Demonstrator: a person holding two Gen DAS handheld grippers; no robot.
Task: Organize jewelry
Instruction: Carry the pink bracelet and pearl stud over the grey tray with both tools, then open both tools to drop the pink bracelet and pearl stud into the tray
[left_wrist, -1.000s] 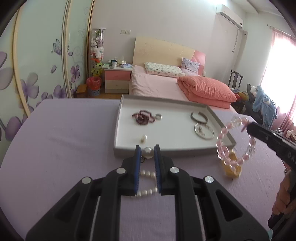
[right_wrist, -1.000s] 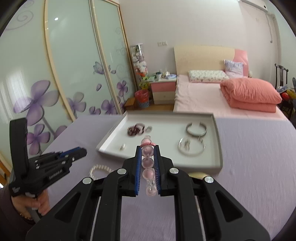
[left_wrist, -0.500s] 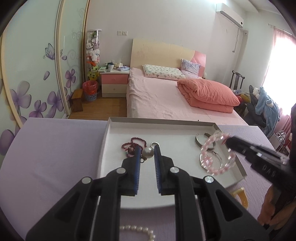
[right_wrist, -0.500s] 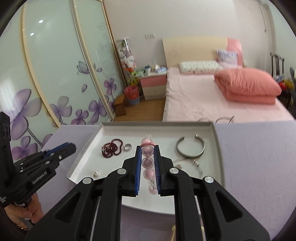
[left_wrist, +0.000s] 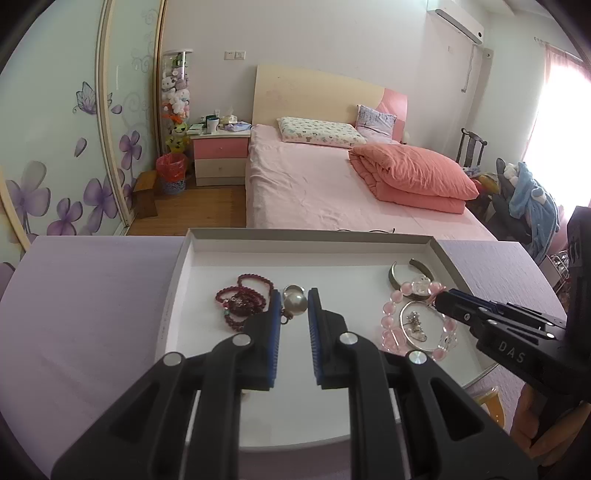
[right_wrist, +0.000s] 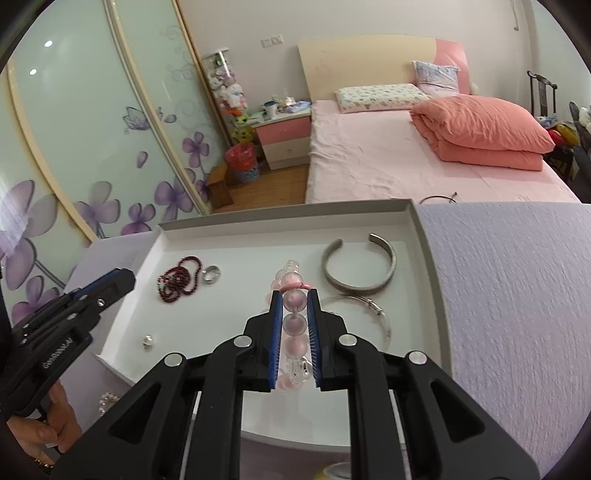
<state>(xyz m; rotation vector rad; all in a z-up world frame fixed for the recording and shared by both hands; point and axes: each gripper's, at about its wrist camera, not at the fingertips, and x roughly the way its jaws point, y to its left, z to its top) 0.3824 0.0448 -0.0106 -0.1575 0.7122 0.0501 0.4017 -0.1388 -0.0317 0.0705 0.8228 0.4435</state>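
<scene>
Both grippers have carried over the white tray (left_wrist: 448, 260), left gripper (left_wrist: 294, 303) pinching a pearl (left_wrist: 295, 305), right gripper (right_wrist: 294, 304) clamping the pink bead bracelet (right_wrist: 293, 325) (near the silver cuff (right_wrist: 360, 264)); next I lower and release.

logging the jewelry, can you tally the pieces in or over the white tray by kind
Bead bracelets: 2, the dark red bead strand and the pink bead bracelet in the right gripper
Metal bangles: 2, the open silver cuff and the thin silver hoop
Rings: 1, the silver ring
Pearl pieces: 2, the small pearl stud and the large pearl in the left gripper
Total: 7
</scene>
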